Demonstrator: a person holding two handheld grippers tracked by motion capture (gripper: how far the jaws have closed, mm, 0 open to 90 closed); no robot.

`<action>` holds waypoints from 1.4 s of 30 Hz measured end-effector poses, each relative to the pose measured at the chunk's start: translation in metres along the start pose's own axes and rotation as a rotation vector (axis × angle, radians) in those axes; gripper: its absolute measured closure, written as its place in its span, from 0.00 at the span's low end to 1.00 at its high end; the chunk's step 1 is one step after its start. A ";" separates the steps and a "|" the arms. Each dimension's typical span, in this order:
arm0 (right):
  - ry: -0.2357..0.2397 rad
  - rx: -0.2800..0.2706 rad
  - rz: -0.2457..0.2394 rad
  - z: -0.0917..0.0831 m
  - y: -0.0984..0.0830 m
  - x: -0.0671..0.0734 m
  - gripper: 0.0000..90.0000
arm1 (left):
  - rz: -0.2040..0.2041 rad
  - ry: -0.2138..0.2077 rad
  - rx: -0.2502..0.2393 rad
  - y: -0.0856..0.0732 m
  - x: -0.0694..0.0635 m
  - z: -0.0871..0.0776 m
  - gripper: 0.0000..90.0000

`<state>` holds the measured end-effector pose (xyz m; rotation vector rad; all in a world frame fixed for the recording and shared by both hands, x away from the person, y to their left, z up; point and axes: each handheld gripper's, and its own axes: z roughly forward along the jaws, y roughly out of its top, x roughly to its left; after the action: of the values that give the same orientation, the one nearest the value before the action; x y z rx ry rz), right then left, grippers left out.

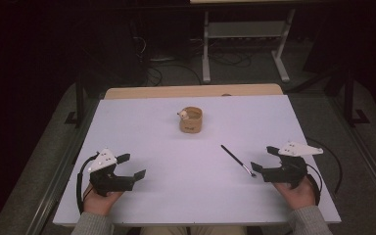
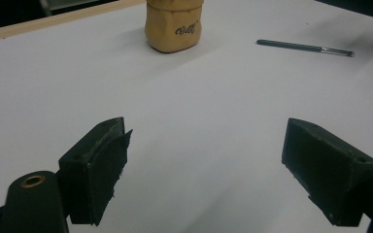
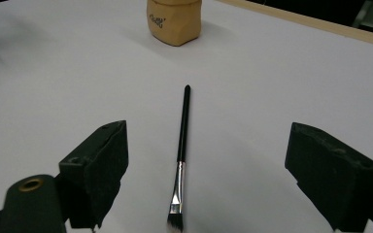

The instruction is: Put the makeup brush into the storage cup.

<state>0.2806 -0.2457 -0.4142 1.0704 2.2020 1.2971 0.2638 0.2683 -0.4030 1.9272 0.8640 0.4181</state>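
left gripper (image 1: 136,166) wide open, holding nothing, near table's (image 1: 142,112) front-left corner | right gripper (image 1: 265,158) gaping too (empty), brush (image 1: 237,159) lying just ahead toward front-right | tan pouch (image 1: 191,120) mid-table near back edge

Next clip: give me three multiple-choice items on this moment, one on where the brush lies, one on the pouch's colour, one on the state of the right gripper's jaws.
1. Where does the brush lie?
A. inside the pouch
B. flat on the table, in front of the right gripper
C. between the left gripper's jaws

2. What colour is the pouch?
A. tan
B. blue
C. green

3. How do the right gripper's jaws stand?
A. shut on the brush
B. shut on nothing
C. open, clear of the brush

Key: 1 B, its bristle end points at that gripper on the white table; 2 A, tan in every view; 3 C, the right gripper view shows table either side of the brush.
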 end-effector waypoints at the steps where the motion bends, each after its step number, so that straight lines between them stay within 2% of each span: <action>1: -0.001 0.000 0.002 0.000 0.000 0.000 0.16 | 0.001 0.000 0.002 0.000 0.000 0.000 0.18; 13: -0.007 -0.004 0.005 -0.002 0.001 0.000 0.16 | 0.010 -0.009 0.004 0.001 -0.001 0.002 0.18; 15: -0.012 0.000 -0.010 -0.004 0.001 0.000 0.16 | 0.013 -0.008 0.002 0.000 -0.001 0.001 0.18; 25: -0.011 0.002 -0.013 -0.006 0.003 0.001 0.16 | 0.010 -0.009 -0.003 0.000 0.000 0.001 0.18; 31: -0.008 0.001 -0.029 -0.007 0.013 0.005 0.15 | 0.008 -0.003 0.000 0.000 0.001 0.000 0.18; 39: 0.004 0.050 -0.042 -0.005 0.024 0.009 0.16 | 0.006 -0.002 -0.004 0.000 0.004 -0.001 0.18; 42: 0.007 0.052 -0.052 -0.004 0.029 0.010 0.15 | 0.012 -0.006 -0.006 0.001 0.002 -0.001 0.18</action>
<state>0.2843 -0.2319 -0.3870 1.0216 2.2648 1.2291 0.2650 0.2701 -0.4021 1.9284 0.8469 0.4209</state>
